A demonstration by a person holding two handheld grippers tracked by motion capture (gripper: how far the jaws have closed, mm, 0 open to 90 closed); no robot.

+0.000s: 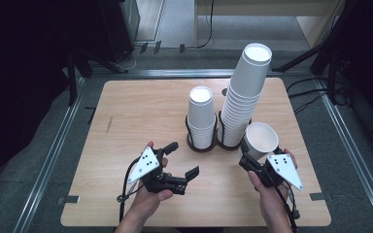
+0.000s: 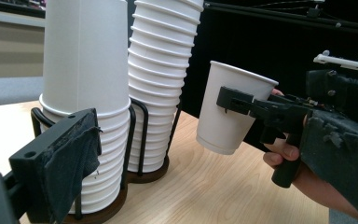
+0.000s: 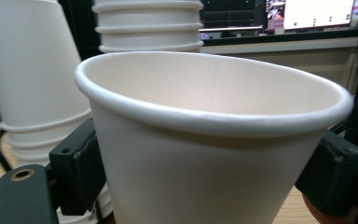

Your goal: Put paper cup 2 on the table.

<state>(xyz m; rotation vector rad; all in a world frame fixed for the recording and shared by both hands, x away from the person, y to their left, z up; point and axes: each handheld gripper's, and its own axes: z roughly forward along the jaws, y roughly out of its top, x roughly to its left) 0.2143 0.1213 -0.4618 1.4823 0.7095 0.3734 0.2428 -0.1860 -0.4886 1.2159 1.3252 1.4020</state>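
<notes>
My right gripper (image 1: 248,153) is shut on a single white paper cup (image 1: 262,138), held mouth-up and slightly tilted just right of the stacks. In the right gripper view the cup (image 3: 205,154) sits between both black jaws. In the left gripper view the same cup (image 2: 230,109) hangs above the table. A tall, leaning stack of upturned cups (image 1: 243,97) and a shorter stack (image 1: 201,119) stand in black wire holders. My left gripper (image 1: 182,159) is open and holds nothing, in front of and left of the shorter stack (image 2: 84,84).
The wooden table (image 1: 141,111) has bare room on its left half and along the front edge. The two holders stand on dark round bases (image 1: 194,146). Metal rails (image 1: 53,150) frame the table, and dark stands and cables lie beyond the far edge.
</notes>
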